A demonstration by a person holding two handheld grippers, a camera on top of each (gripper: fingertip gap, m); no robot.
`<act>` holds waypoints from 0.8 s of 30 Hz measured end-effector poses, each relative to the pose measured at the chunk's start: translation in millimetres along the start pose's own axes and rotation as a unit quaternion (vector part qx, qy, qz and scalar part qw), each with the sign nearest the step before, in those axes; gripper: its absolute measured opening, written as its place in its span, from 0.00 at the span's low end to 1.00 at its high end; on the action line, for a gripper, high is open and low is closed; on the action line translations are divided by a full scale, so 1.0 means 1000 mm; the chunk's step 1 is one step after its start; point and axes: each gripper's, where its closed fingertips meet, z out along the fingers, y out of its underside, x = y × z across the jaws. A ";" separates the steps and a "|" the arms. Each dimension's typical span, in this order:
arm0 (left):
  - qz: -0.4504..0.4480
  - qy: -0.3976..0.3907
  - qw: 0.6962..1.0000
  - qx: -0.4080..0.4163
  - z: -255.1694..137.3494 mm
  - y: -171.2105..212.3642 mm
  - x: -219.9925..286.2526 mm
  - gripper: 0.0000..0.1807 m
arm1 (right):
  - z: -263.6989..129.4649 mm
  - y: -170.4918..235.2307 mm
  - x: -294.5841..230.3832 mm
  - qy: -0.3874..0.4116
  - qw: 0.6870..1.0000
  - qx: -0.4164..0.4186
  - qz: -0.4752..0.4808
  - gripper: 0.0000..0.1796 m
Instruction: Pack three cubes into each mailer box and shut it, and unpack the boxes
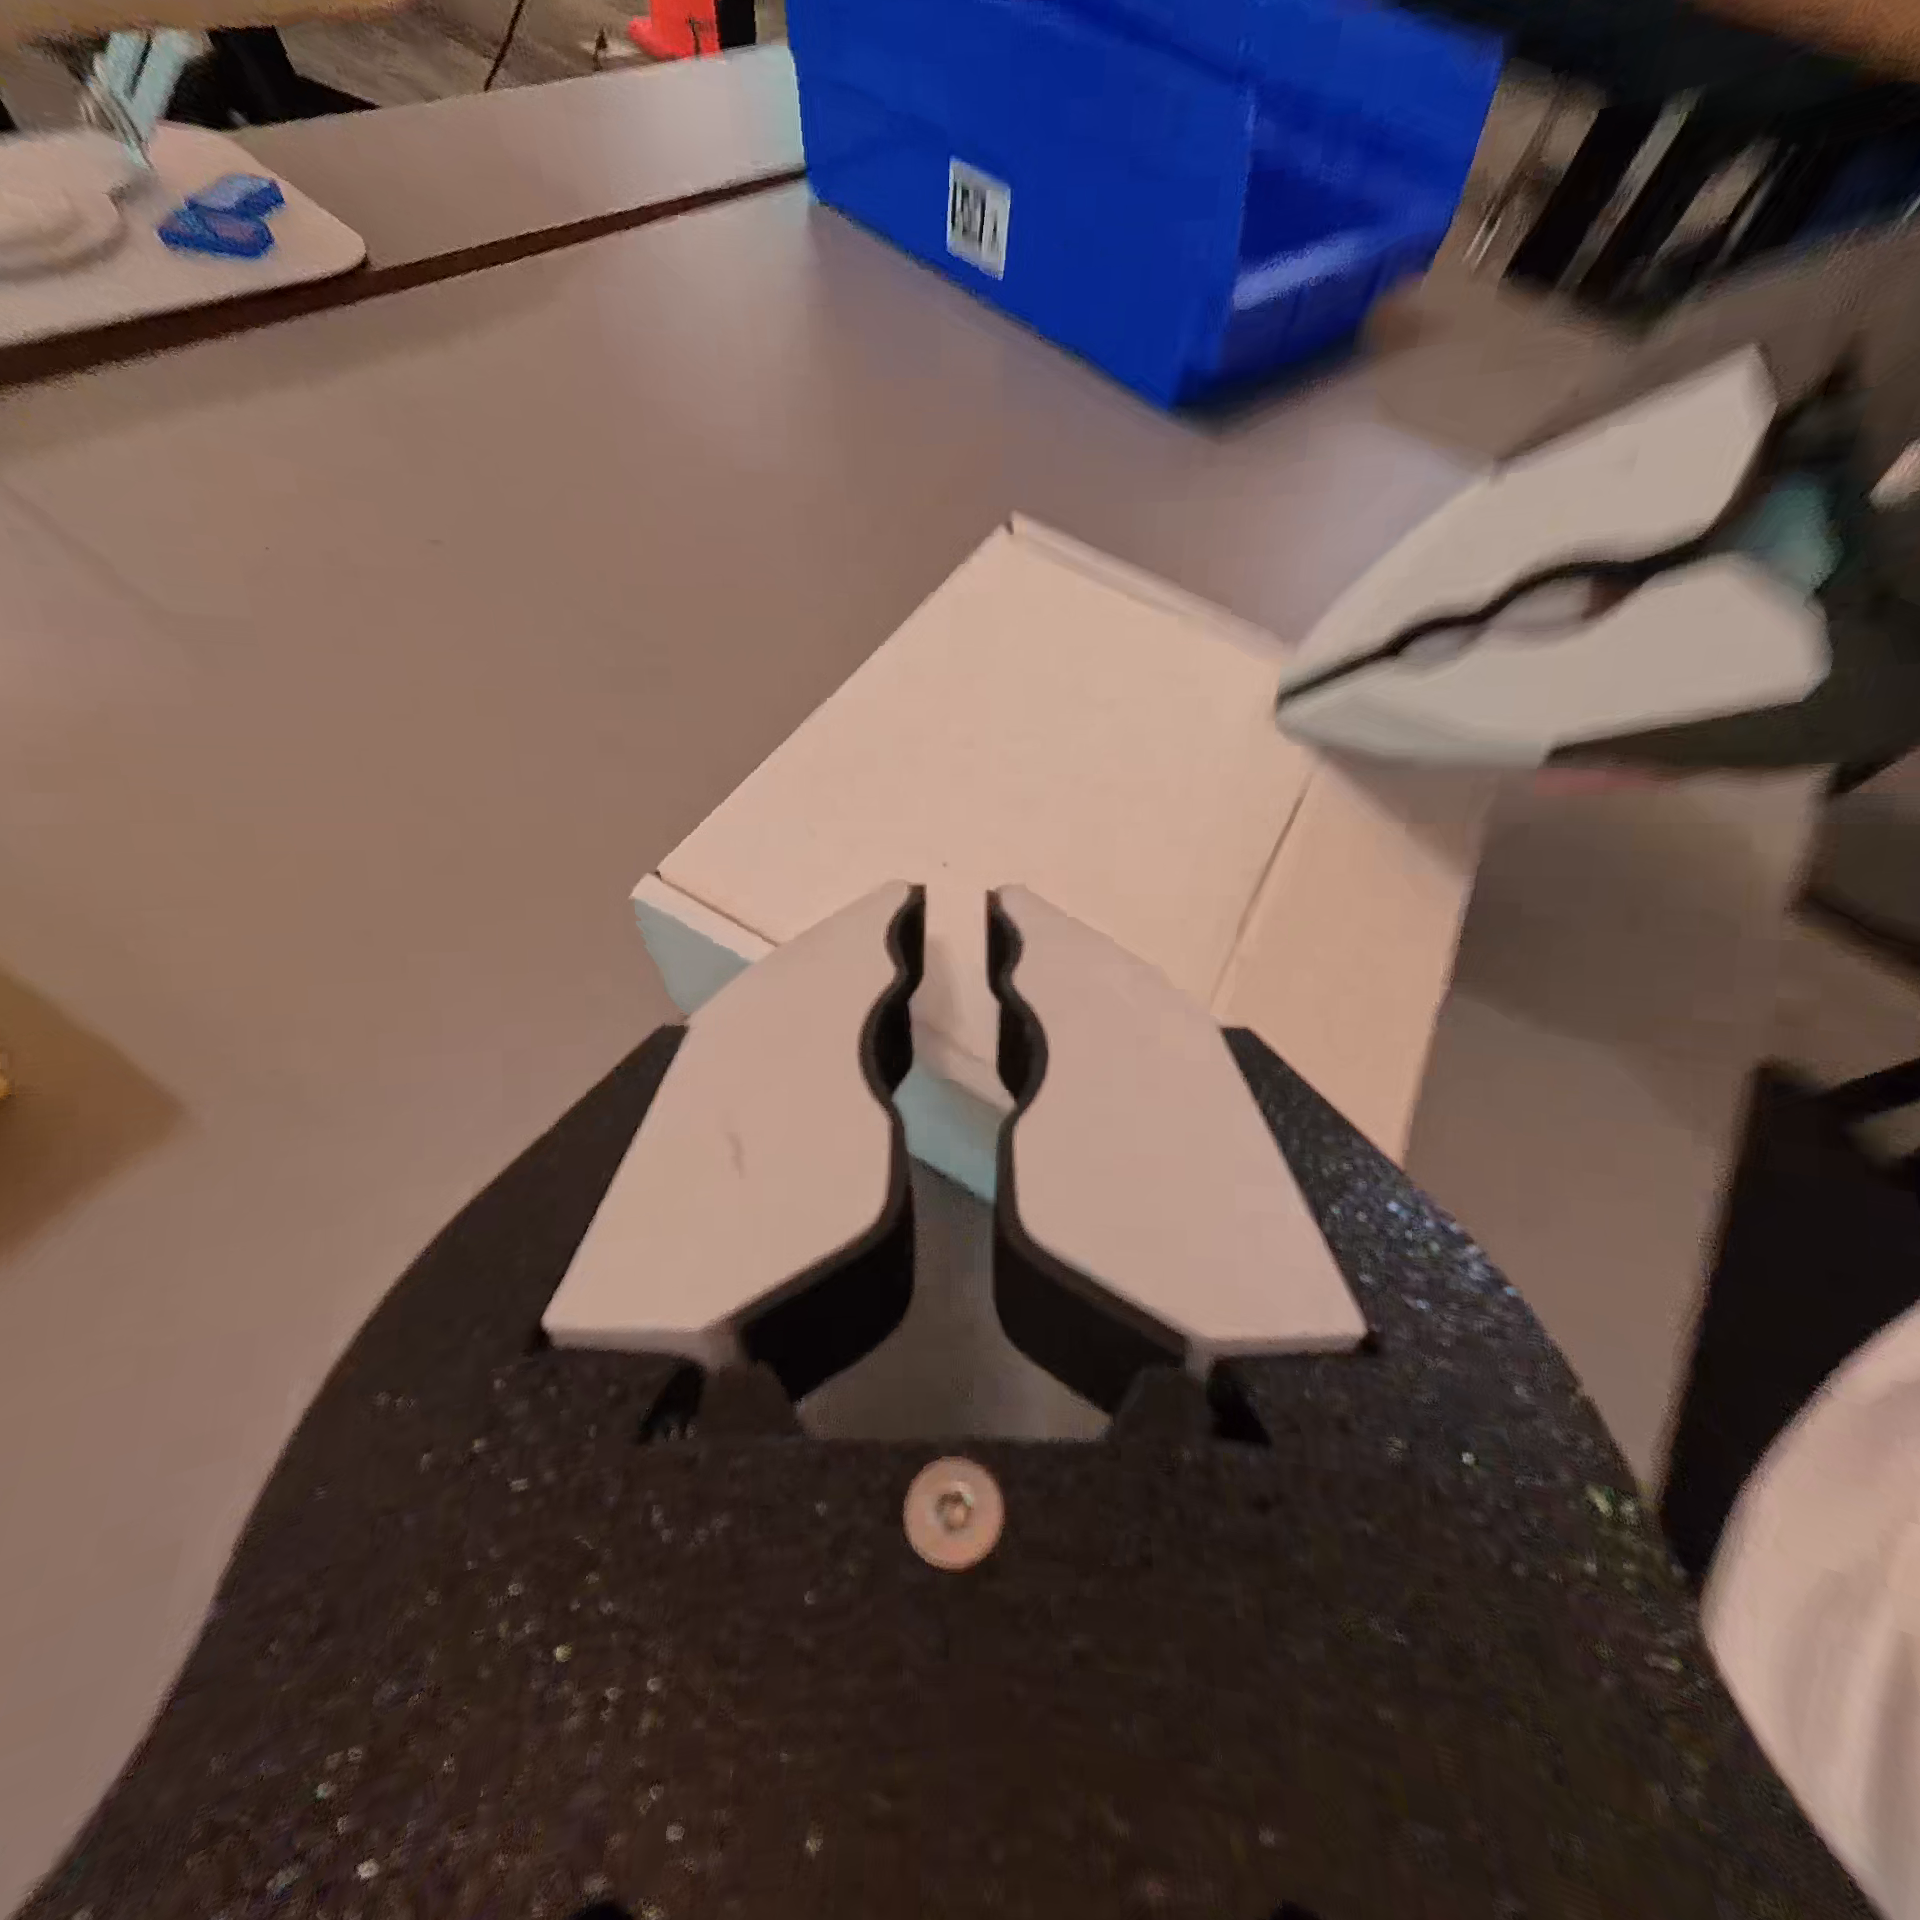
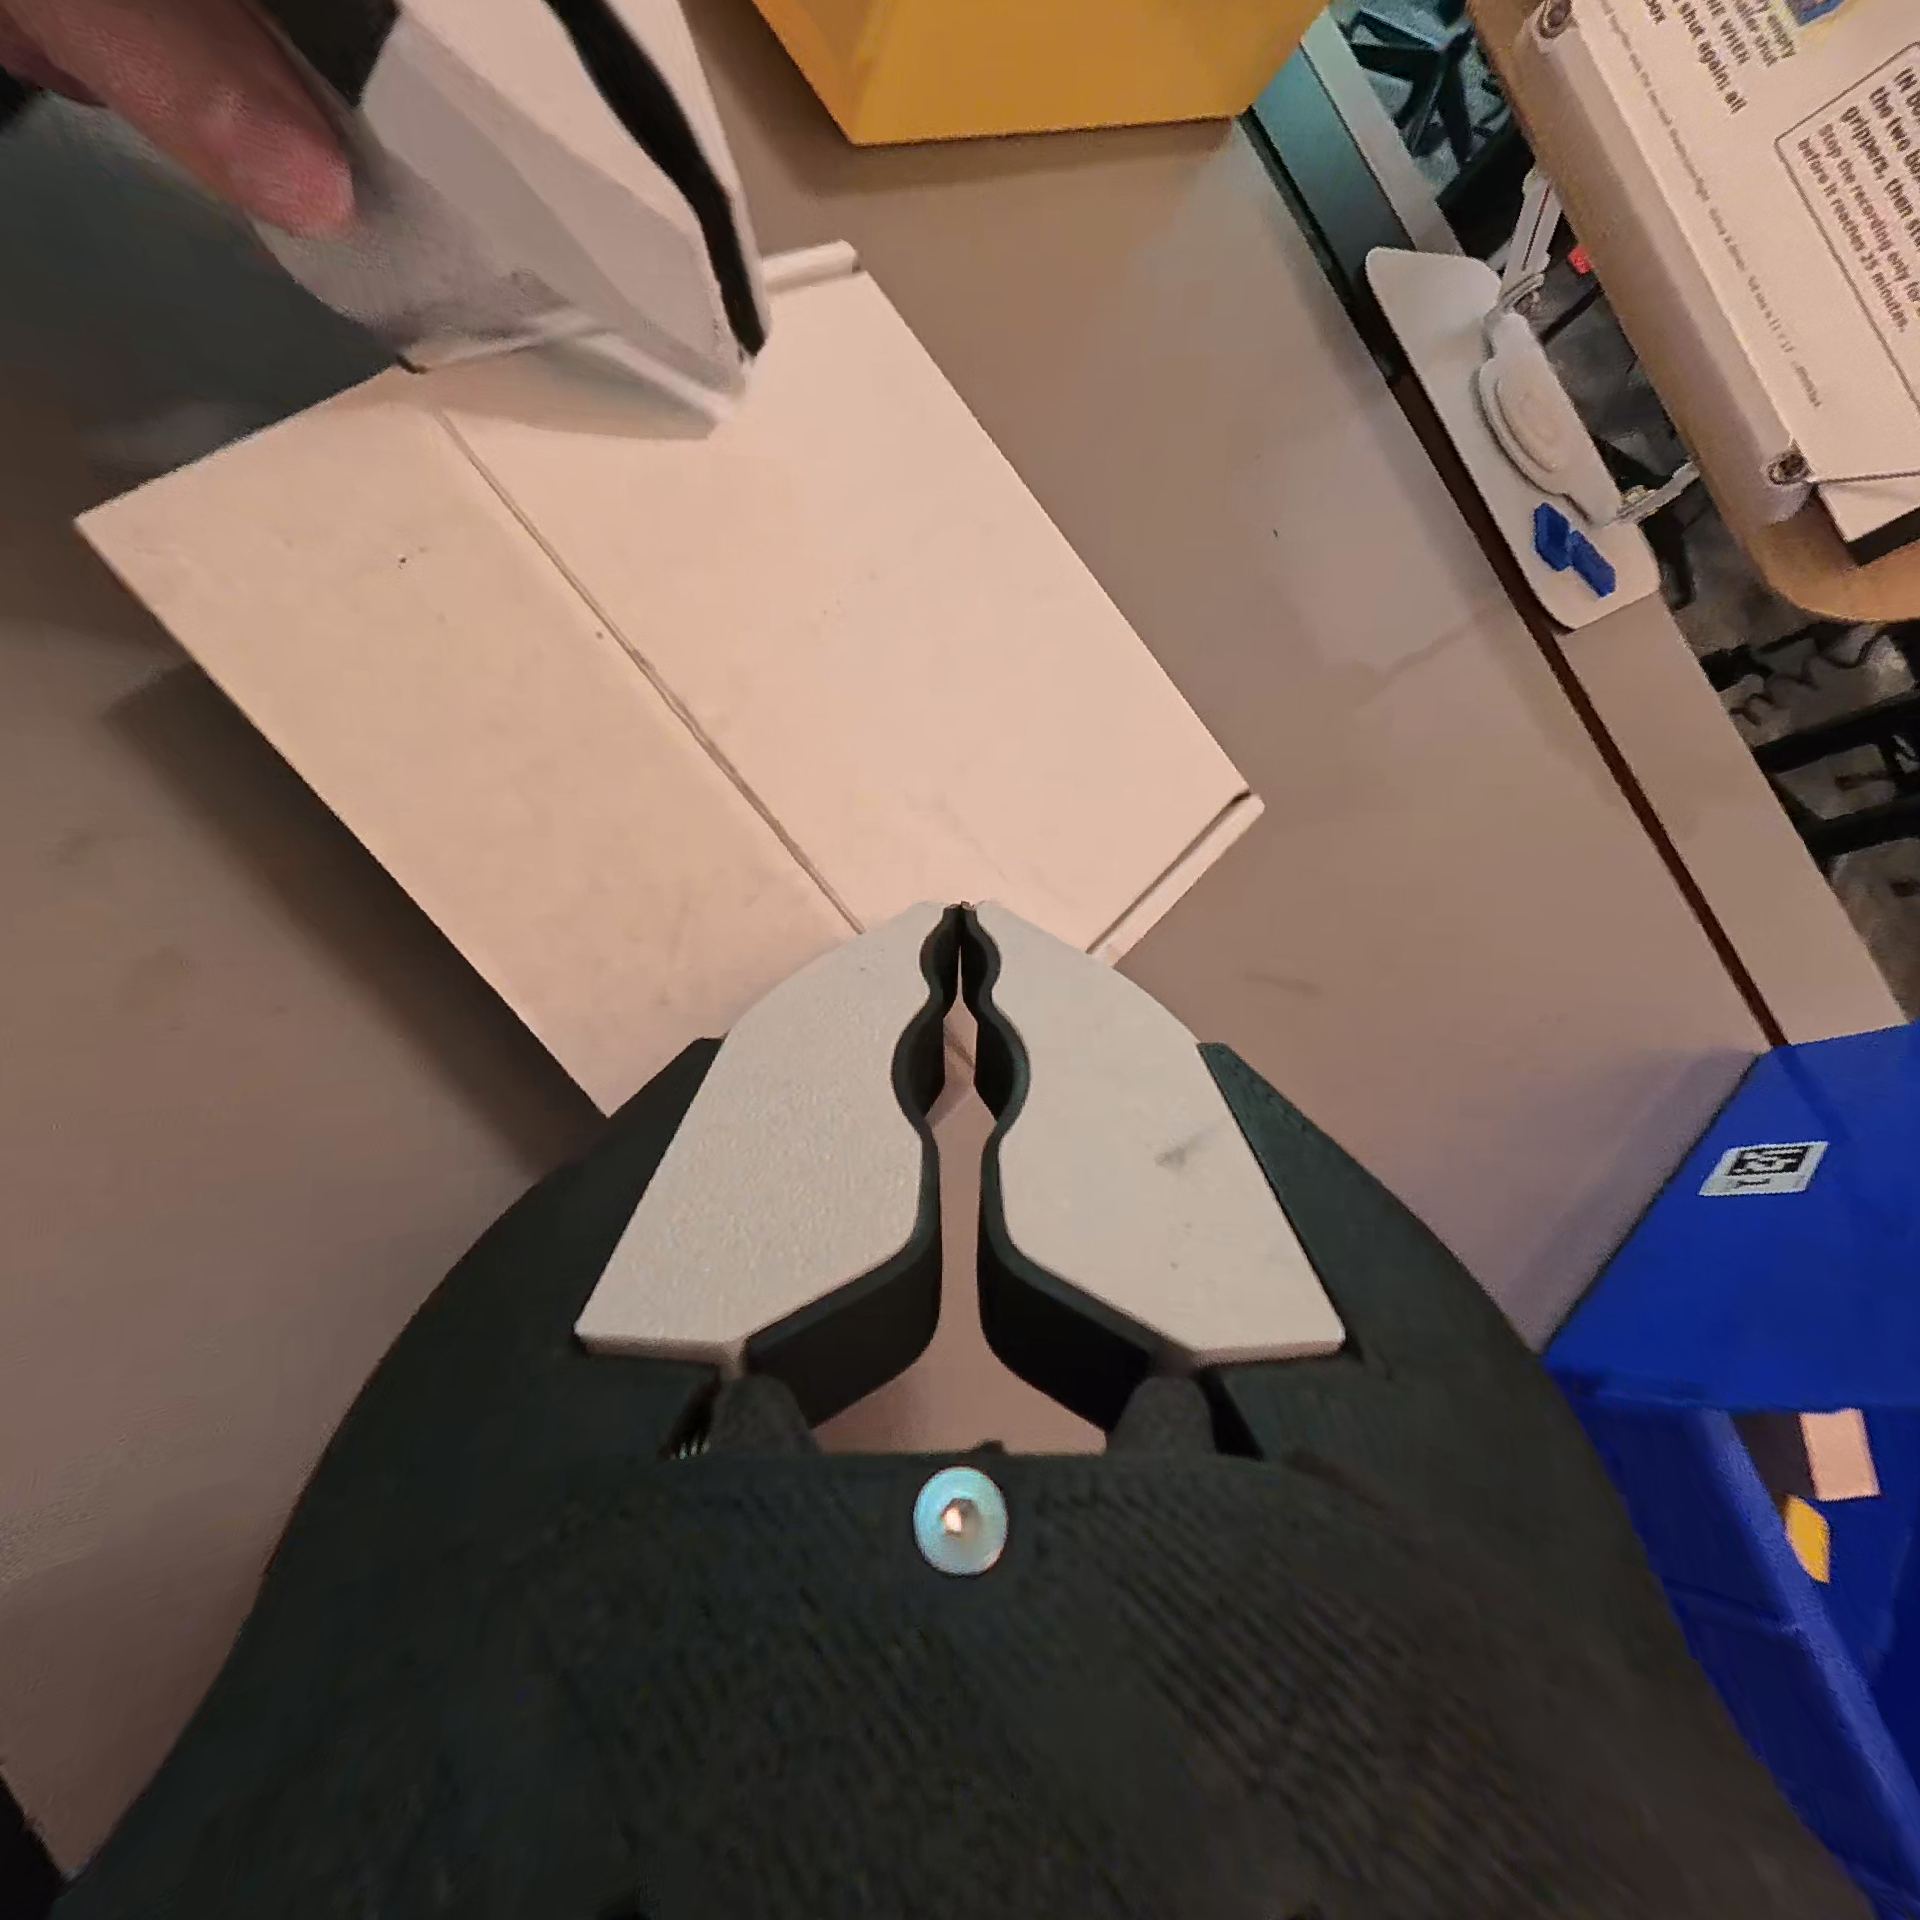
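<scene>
A white mailer box lies shut on the grey table; it also shows in the right wrist view. My left gripper hovers over the box's near corner, jaws a narrow gap apart with nothing between them. It shows blurred at the top left of the right wrist view. My right gripper is shut and empty, tips just over the box's other near corner. It shows blurred at the right of the left wrist view. Pink and yellow shapes show inside the blue bin.
A blue bin stands behind the box; it is at my right in the right wrist view. A yellow bin stands beyond. A white tray with blue pieces and a printed sheet lie past the table edge. Across from one pair of fingers to the other is roughly 11 cm.
</scene>
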 end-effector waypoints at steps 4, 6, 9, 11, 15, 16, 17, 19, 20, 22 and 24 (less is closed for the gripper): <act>-0.196 0.114 0.973 0.050 -0.019 -0.021 0.008 0.07 | -0.011 -0.004 0.003 -0.021 0.995 0.033 0.086 0.10; -0.250 0.183 0.949 0.056 -0.027 -0.025 0.016 0.04 | -0.015 -0.004 0.009 -0.039 0.983 0.047 0.171 0.13; -0.283 0.187 0.939 0.062 -0.027 -0.022 0.007 0.02 | -0.015 -0.003 0.017 -0.087 0.956 0.068 0.271 0.16; -0.274 0.175 0.944 0.050 -0.025 -0.016 0.003 0.01 | -0.013 0.001 0.022 -0.104 0.949 0.057 0.294 0.12; -0.254 0.166 0.952 0.035 -0.025 -0.012 0.003 0.01 | -0.011 -0.008 0.025 -0.174 0.920 0.064 0.346 0.04; -0.250 0.166 0.953 0.034 -0.026 -0.012 0.004 0.01 | -0.010 -0.009 0.026 -0.198 0.906 0.064 0.369 0.02; -0.246 0.165 0.955 0.033 -0.027 -0.012 0.004 0.01 | -0.009 -0.011 0.027 -0.216 0.893 0.070 0.390 0.00; -0.236 0.159 0.958 0.030 -0.029 -0.012 0.003 0.01 | -0.006 -0.013 0.028 -0.246 0.869 0.080 0.422 0.00; -0.232 0.154 0.960 0.029 -0.029 -0.012 0.002 0.01 | -0.005 -0.013 0.025 -0.265 0.861 0.075 0.427 0.00; -0.224 0.146 0.963 0.028 -0.031 -0.011 -0.001 0.01 | 0.001 -0.004 0.023 -0.267 0.866 0.048 0.421 0.00; -0.216 0.139 0.966 0.026 -0.033 -0.011 -0.003 0.01 | 0.006 0.007 0.023 -0.257 0.877 0.018 0.406 0.00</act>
